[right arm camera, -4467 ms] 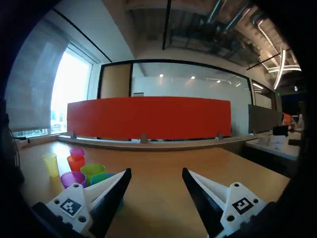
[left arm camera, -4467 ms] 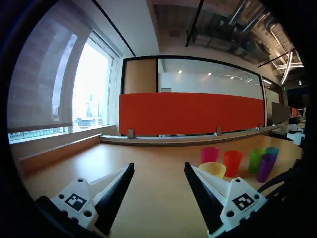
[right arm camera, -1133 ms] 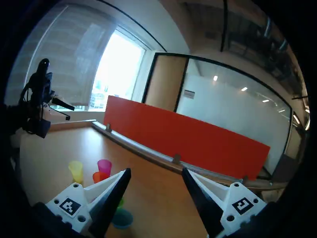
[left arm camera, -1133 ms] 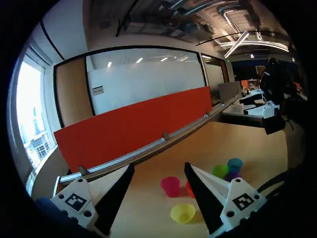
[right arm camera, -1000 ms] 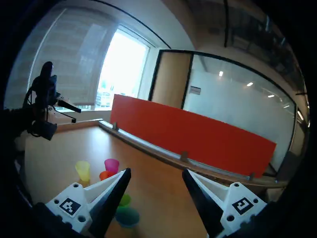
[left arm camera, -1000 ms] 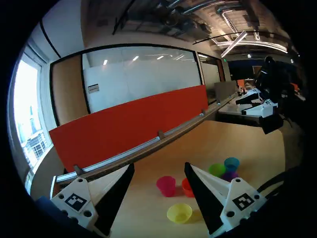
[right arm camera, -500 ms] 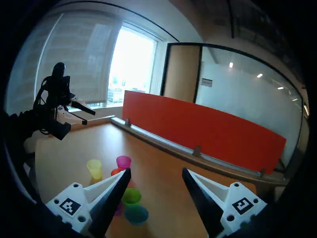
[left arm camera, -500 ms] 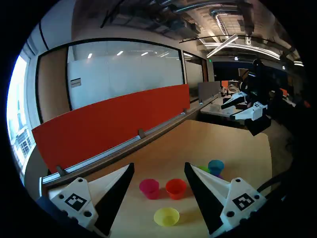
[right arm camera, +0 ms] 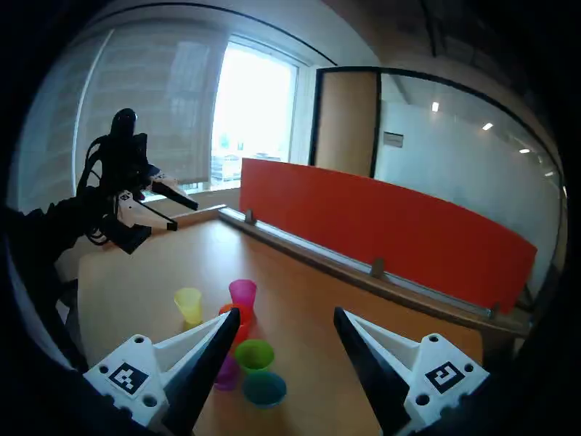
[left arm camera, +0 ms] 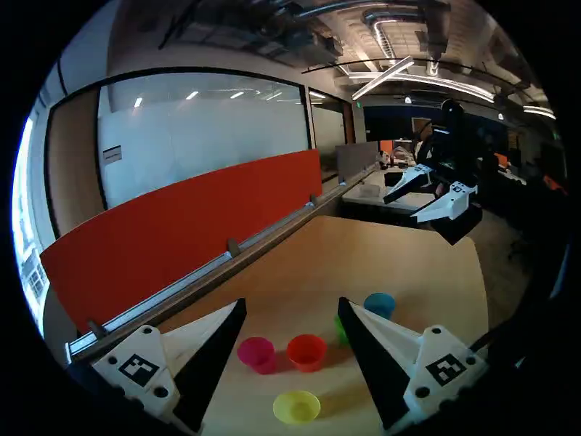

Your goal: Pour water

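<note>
Several small plastic cups stand in a cluster on the wooden desk (left arm camera: 407,254). In the left gripper view, the pink cup (left arm camera: 258,354), orange cup (left arm camera: 306,352) and yellow cup (left arm camera: 296,407) lie below and between the fingers of my open left gripper (left arm camera: 290,301); the blue cup (left arm camera: 379,304) is farther right. My right gripper (left arm camera: 399,209) hovers open across the desk. In the right gripper view, my open right gripper (right arm camera: 285,311) hangs above the yellow cup (right arm camera: 189,304), pink cup (right arm camera: 242,292), green cup (right arm camera: 254,355) and blue cup (right arm camera: 264,388). A purple cup (right arm camera: 226,372) is half hidden by a finger. My left gripper (right arm camera: 186,217) is at far left, open.
A long red partition (left arm camera: 181,218) on a metal rail runs along the desk's far edge, also seen as the red partition (right arm camera: 407,225). A bright window (right arm camera: 250,116) lies behind the left gripper. A dark sleeve (right arm camera: 43,225) holds that gripper. More desks (left arm camera: 370,192) stand beyond.
Both grippers have risen and swung inward toward the cup cluster, so the cups now sit lower and more central in each view. Each gripper sees the other. Both stay open.
</note>
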A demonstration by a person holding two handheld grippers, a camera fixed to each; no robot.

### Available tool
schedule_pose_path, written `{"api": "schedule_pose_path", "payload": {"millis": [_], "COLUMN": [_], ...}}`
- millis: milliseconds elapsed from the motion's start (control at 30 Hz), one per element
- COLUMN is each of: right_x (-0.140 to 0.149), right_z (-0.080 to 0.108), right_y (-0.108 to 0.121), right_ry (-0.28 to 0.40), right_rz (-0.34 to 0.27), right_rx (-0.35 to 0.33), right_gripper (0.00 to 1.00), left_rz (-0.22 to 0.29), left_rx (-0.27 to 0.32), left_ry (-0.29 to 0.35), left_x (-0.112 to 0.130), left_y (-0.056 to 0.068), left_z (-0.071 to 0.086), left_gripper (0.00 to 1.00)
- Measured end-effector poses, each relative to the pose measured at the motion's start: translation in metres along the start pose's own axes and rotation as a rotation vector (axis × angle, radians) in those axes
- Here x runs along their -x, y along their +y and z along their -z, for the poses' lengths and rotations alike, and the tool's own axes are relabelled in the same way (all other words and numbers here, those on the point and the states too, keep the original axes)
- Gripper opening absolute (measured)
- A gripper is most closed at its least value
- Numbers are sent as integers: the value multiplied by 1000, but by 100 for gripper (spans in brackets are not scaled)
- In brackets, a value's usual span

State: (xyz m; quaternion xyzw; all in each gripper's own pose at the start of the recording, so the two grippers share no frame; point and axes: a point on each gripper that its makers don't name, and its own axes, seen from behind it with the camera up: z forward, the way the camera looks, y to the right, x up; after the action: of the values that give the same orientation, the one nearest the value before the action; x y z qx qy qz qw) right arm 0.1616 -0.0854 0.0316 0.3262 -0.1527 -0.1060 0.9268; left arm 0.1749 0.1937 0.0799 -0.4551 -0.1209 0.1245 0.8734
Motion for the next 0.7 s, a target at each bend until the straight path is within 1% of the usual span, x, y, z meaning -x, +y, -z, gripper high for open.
{"api": "schedule_pose_path", "payload": {"millis": [200, 367, 500, 600, 700], "right_x": [7, 10, 12, 14, 17], "right_z": [0, 1, 1, 0, -1], "right_y": [-7, -14, -16, -17, -17], "right_ry": [-37, -57, -64, -71, -78], "right_rz": [26, 44, 52, 51, 56], "right_rx": [-36, -66, -83, -95, -104], "right_gripper": [100, 100, 100, 100, 100], "left_rz": [6, -16, -29, -43, -50], "left_rx": [60, 100, 125, 137, 164], "left_ry": [-24, -47, -79, -88, -87], "left_x": [-6, -7, -2, -1, 0], "left_y": [4, 7, 8, 8, 12], "left_z": [-12, -21, -29, -36, -41], "left_gripper": [94, 94, 94, 94, 94]}}
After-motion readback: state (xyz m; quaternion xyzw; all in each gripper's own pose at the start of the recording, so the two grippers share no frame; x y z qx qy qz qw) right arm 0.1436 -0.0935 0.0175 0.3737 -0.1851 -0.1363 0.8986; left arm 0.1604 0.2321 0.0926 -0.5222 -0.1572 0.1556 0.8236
